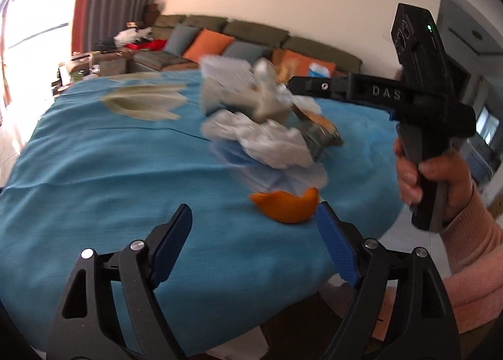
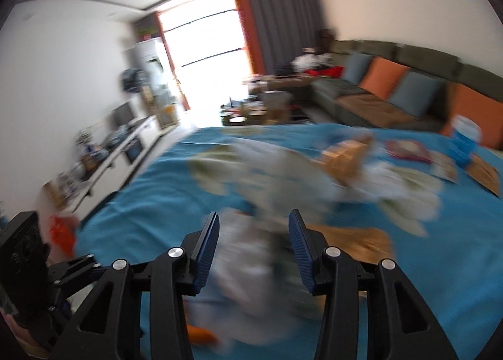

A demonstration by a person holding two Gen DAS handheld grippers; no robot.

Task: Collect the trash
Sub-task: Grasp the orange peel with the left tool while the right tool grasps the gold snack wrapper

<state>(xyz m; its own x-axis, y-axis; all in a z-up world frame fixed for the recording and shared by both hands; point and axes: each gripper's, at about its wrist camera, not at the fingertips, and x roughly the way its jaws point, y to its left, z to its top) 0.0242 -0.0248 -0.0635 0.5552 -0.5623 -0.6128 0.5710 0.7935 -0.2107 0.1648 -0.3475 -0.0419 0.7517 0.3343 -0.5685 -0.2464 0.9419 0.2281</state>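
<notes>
Left tongs point(image 1: 254, 224) spread wide, nothing between the 2 blue pads, hovering over the near edge of the bench point(image 1: 94, 177), which is covered in a blue cloth. Orange peel point(image 1: 287, 207) lies on the cloth just ahead of the left tongs, near the right pad.

Beyond the peel sits a trash pile point(image 1: 257, 127): crumpled white tissue, light plastic and a brownish wrapper, all motion-blurred, toward the middle of the bench. Pale flat plastic piece point(image 1: 147, 100) lies apart from the pile, toward the far left edge.

Right tongs point(image 2: 254, 243) partly open in the right wrist view, pads either side of a blurred white-grey wad point(image 2: 248, 253) of the same pile; contact with the pads too blurred to tell. From the left wrist view the right device reaches into the pile from the right side, held by a hand point(image 1: 430, 177) in a pink sleeve; its tips are hidden in the trash.

More wrappers point(image 2: 408, 149) lie toward the far right corner of the bench. Sofa point(image 2: 393, 86) with orange and grey cushions behind.
</notes>
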